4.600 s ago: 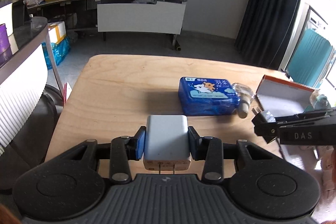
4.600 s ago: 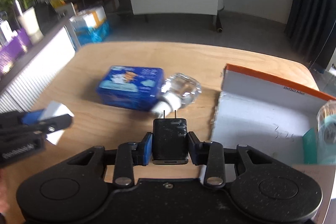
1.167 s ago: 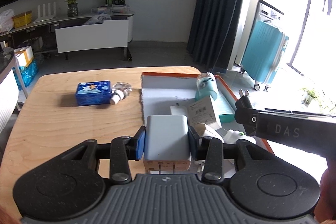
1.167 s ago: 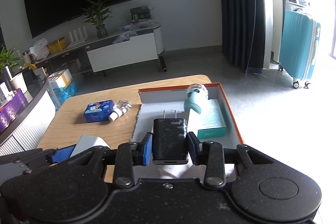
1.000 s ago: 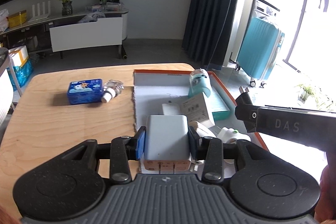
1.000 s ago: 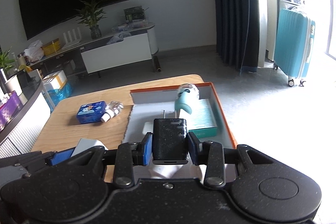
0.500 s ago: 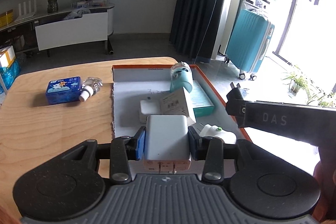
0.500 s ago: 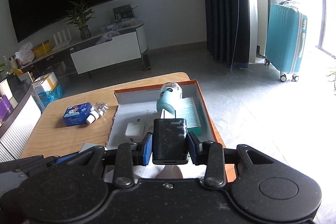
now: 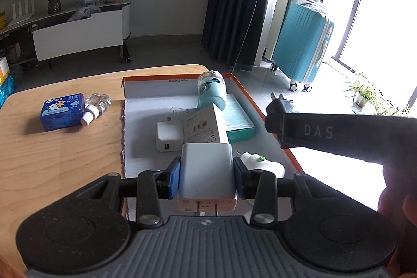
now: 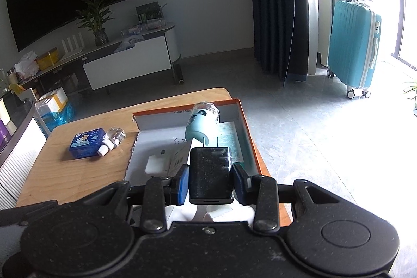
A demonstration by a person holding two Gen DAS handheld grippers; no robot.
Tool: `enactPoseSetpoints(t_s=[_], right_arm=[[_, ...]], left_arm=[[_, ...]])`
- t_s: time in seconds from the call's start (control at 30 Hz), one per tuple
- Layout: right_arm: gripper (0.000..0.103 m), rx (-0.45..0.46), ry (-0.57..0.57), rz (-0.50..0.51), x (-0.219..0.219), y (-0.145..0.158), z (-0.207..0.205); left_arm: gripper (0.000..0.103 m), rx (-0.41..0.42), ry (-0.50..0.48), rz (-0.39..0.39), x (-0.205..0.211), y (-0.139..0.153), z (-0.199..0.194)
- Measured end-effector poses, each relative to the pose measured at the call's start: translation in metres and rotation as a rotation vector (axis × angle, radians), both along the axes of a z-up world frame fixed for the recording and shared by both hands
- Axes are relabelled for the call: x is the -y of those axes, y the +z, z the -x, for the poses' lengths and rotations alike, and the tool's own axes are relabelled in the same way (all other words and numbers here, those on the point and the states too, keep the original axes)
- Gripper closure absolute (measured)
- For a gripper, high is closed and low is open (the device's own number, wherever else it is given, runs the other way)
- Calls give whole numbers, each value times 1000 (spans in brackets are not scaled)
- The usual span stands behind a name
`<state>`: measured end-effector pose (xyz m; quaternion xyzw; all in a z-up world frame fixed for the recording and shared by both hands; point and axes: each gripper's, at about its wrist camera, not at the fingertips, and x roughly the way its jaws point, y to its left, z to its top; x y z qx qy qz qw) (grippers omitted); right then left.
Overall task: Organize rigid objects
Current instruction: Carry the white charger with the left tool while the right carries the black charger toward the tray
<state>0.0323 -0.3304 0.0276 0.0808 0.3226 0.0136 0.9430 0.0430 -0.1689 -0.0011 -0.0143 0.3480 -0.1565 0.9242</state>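
My left gripper [image 9: 206,175] is shut on a white charger [image 9: 206,171], held over the near end of the orange-rimmed box [image 9: 271,121]. My right gripper [image 10: 210,181] is shut on a black charger [image 10: 210,171], prongs pointing forward, above the box's [image 10: 251,137] near right part; it also shows in the left wrist view [image 9: 280,108]. In the box lie a white adapter [image 9: 169,136], a white carton [image 9: 202,125], a teal box [image 9: 238,119], a teal bottle [image 9: 211,90] and a white plug [image 9: 260,164].
A blue tin [image 9: 62,111] and a small clear bottle [image 9: 95,106] lie on the wooden table [image 9: 60,153] left of the box. A teal suitcase [image 9: 302,54] stands on the floor beyond the table's right edge.
Both grippers have moved from the table's left side to above the box, each still holding its charger. In the last second they have shifted further right over the box.
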Motion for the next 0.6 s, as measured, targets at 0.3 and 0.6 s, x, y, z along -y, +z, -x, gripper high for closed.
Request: enactPoseSetpoints(t_s=[0.3, 0.6], right_arm=[[59, -24, 9, -3, 6, -6, -19], [59, -34, 11, 2, 9, -10, -37]], left_arm=[[62, -17, -19, 2, 10, -4, -11], [62, -24, -34, 2, 18, -5, -22]])
